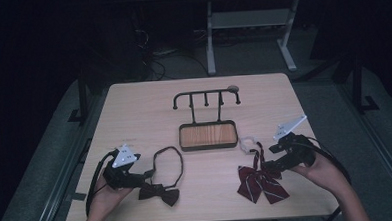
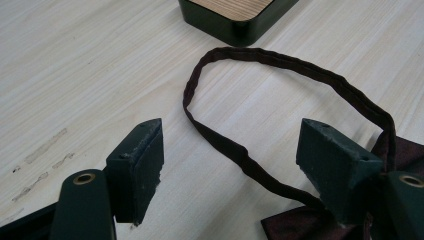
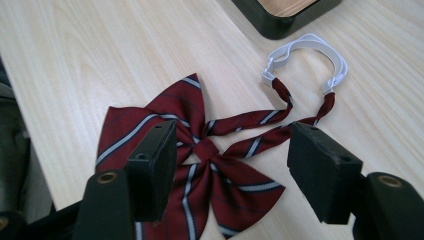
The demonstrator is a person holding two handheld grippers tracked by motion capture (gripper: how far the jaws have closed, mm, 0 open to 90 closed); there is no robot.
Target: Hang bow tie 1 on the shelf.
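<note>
A: Two bow ties flat on the table, one per gripper. Dark brown one near the left front edge, neck band looped out toward the wooden tray. Striped red one at the right front, white elastic loop just beside the tray's corner.

B: Holding anything yet?

A: Nope. Left gripper wide open, jaws straddling the brown band right where it ran back into the bow, nothing pinched. Right gripper just as wide, hovering over the striped knot, also empty.

B: Guessing a hang-up job, given that hook rack standing behind the tray?

A: Looked that way, only a guess though. For the grab itself: better to drop lower until the pads nearly brushed the wood, then close on the strap, not the bow. Thin band, easy to skate over if closed too high.

B: And the striped one?

A: Same idea. Probably smarter to shift forward and take the elastic end, so the loop stayed open for a hook. Pinching the knot would have left the strap dangling. Slow lift, too, fabric that floppy tends to swing.
</note>
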